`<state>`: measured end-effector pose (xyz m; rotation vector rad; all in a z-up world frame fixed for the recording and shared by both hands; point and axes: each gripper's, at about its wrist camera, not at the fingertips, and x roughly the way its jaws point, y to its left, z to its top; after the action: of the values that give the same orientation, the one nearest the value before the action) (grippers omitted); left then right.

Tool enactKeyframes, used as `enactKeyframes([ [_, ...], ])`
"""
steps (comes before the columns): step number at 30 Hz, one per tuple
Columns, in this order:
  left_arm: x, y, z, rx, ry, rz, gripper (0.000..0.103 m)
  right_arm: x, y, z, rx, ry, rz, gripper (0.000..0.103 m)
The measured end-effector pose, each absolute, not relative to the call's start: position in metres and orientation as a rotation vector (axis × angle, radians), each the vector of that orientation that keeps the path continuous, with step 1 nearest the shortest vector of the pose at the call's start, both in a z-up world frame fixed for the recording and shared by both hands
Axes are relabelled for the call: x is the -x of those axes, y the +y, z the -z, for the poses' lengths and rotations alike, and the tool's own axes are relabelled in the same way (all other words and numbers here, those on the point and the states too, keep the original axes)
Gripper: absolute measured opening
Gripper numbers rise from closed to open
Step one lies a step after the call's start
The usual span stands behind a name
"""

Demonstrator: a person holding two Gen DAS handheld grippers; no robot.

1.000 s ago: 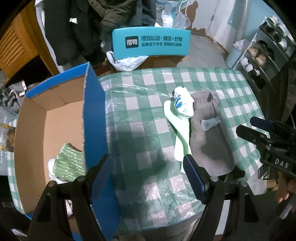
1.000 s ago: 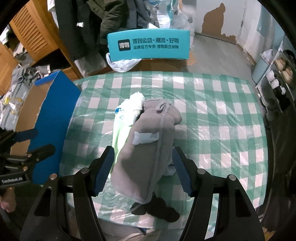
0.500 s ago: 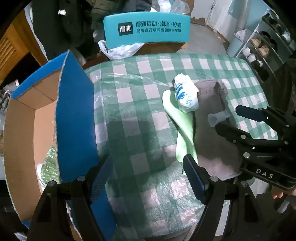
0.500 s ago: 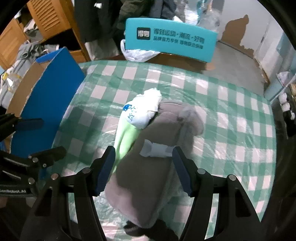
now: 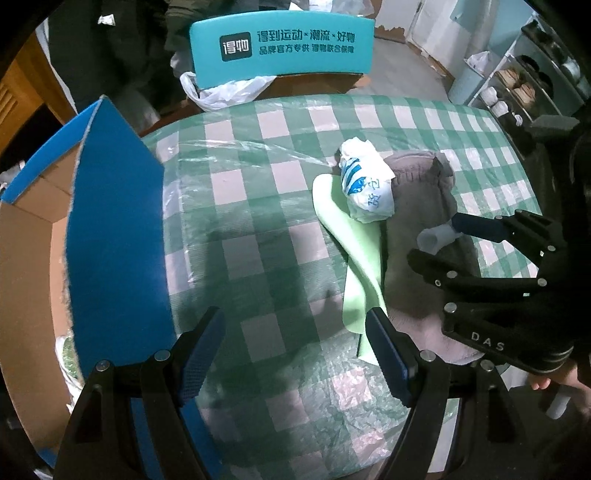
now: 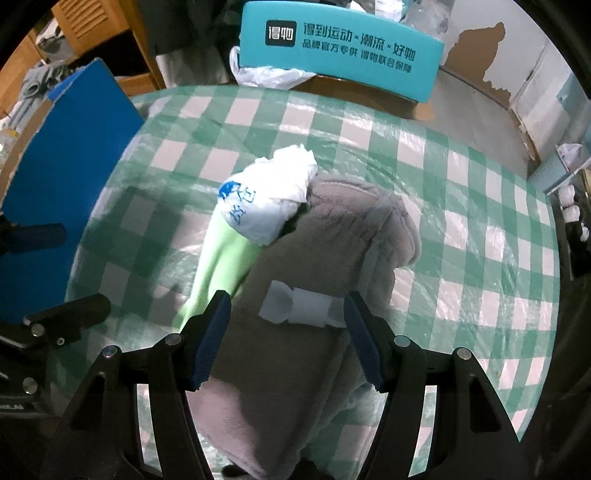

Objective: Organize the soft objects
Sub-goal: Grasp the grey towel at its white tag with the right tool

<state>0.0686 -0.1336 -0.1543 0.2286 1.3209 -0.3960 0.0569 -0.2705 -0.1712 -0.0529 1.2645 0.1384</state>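
A lived-in home room

We see a table [image 5: 258, 240] under a green checked cloth, dark coats [image 5: 110, 48] hanging behind a teal chair [image 5: 280, 40], a shoe rack [image 5: 532, 85], wooden louvred doors [image 6: 96, 26] and peeling wall paint [image 6: 484, 48].

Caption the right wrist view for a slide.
Open right gripper poised over a grey fleece garment, beside a white printed bag and green cloth.

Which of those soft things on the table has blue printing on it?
The crumpled white bag. The grey fleece garment and pale green cloth beside it are plain.
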Motion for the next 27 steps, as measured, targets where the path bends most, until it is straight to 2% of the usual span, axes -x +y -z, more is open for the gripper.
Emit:
enactKeyframes([
  [3, -0.07, -0.136, 0.158, -0.226, 1.332, 0.4, 0.08, -0.058, -0.272, 0.175, 0.061, 1.274, -0.132, 0.065],
  [7, -0.07, -0.138, 0.163, -0.222, 1.347, 0.401, 0.08, -0.058, -0.277, 0.179, 0.06, 1.293, -0.126, 0.056],
  [9, -0.071, -0.138, 0.164, -0.22, 1.351, 0.403, 0.08, -0.057, -0.281, 0.18, 0.052, 1.296, -0.12, 0.048],
  [14, -0.071, -0.139, 0.164, -0.218, 1.354, 0.407, 0.08, -0.055, -0.289, 0.182, 0.04, 1.312, -0.096, 0.018],
  [27, -0.07, -0.141, 0.163, -0.22, 1.355, 0.409, 0.08, -0.048, -0.297, 0.144, -0.051, 1.218, -0.099, 0.014],
])
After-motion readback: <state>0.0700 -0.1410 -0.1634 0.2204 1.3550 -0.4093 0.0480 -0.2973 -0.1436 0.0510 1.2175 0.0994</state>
